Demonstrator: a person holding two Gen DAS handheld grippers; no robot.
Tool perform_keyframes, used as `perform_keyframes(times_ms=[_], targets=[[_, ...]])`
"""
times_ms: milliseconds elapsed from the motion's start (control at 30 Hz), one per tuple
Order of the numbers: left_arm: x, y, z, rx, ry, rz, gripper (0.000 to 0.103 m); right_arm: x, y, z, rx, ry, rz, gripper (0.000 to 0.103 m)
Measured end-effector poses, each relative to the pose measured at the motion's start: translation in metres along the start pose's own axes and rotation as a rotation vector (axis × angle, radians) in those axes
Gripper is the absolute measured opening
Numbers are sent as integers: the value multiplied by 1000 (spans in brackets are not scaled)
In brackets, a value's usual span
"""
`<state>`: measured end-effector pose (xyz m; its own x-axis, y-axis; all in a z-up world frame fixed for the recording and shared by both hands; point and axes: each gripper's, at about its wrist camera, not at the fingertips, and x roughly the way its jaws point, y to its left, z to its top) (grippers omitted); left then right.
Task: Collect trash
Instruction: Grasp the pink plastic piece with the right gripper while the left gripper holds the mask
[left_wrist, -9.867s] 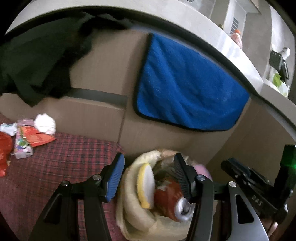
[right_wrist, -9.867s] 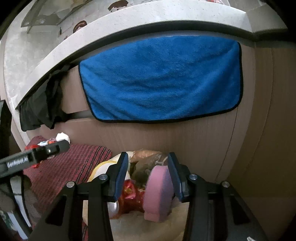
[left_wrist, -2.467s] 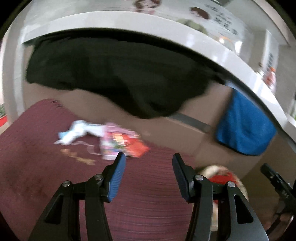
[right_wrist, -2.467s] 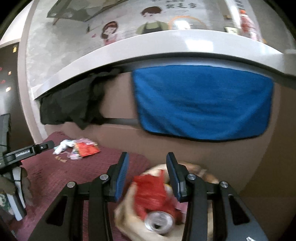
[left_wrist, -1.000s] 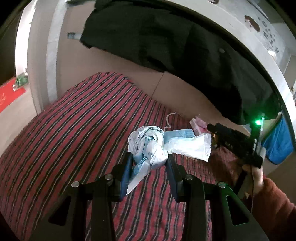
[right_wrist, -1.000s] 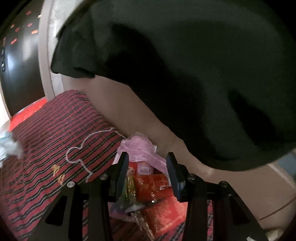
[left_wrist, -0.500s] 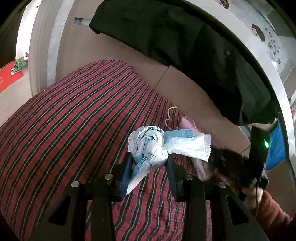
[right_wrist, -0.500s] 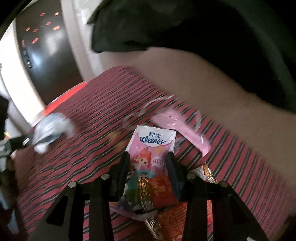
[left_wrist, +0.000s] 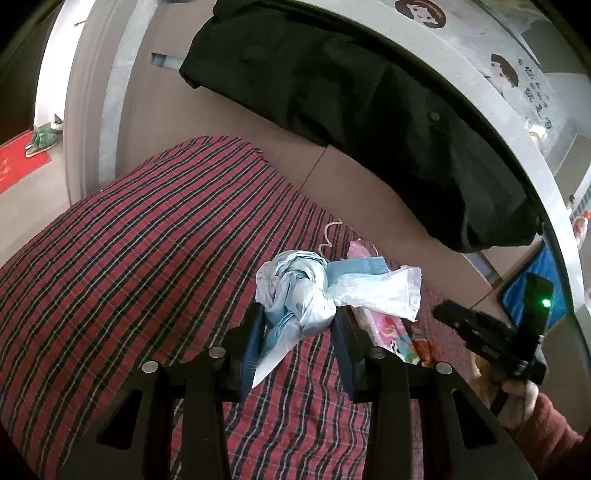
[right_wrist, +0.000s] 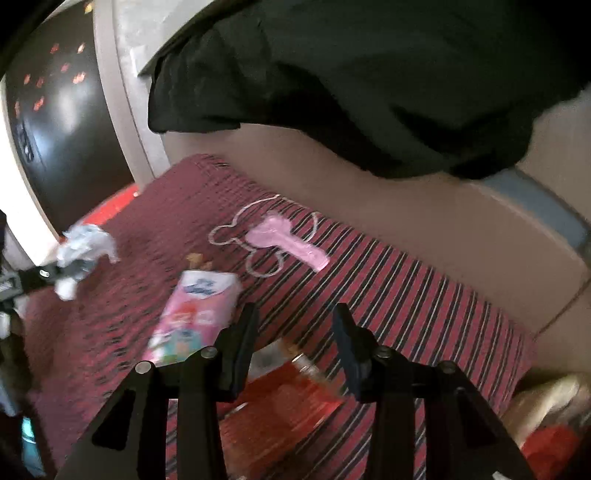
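Note:
My left gripper (left_wrist: 297, 321) is shut on a crumpled pale blue and white plastic wrapper (left_wrist: 295, 295), held just above the red plaid cloth (left_wrist: 147, 258). The same wrapper (right_wrist: 81, 251) shows at far left in the right wrist view. My right gripper (right_wrist: 295, 314) hovers over the cloth with its jaws opening and nothing pressed between them. A pink tissue pack (right_wrist: 195, 314) lies left of its fingers. A red wrapper (right_wrist: 295, 398) lies under them, and a pink wrapper (right_wrist: 291, 240) lies farther off.
A black garment (left_wrist: 369, 110) hangs from the curved counter above the cloth. A blue towel (left_wrist: 550, 264) hangs at far right. A hand in a red sleeve (left_wrist: 546, 424) holds the other gripper. The filled trash bag (right_wrist: 554, 413) sits at the cloth's right end.
My right gripper has shifted right, so the tissue pack that sat between its fingers now lies to their left. My left gripper keeps its hold on the wrapper, barely moving.

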<state>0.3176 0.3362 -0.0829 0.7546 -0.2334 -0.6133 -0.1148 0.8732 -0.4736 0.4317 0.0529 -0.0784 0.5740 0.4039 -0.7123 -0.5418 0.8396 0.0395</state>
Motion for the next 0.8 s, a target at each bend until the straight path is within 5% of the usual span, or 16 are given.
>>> perform_keyframes(times_ms=[133, 300, 400, 600, 800], targets=[[-1, -5, 1, 13, -1, -1, 37, 31, 13, 24, -192, 19, -20, 37], [3, 0, 5, 12, 3, 25, 37, 70, 22, 53, -276, 53, 89, 37], [8, 3, 10, 9, 0, 39, 37, 99, 25, 62, -305, 80, 77, 37], [19, -3, 13, 37, -11, 65, 37, 120, 20, 71, -262, 101, 108, 37], [14, -22, 12, 79, -51, 97, 37, 88, 27, 65, -189, 36, 97, 35]])
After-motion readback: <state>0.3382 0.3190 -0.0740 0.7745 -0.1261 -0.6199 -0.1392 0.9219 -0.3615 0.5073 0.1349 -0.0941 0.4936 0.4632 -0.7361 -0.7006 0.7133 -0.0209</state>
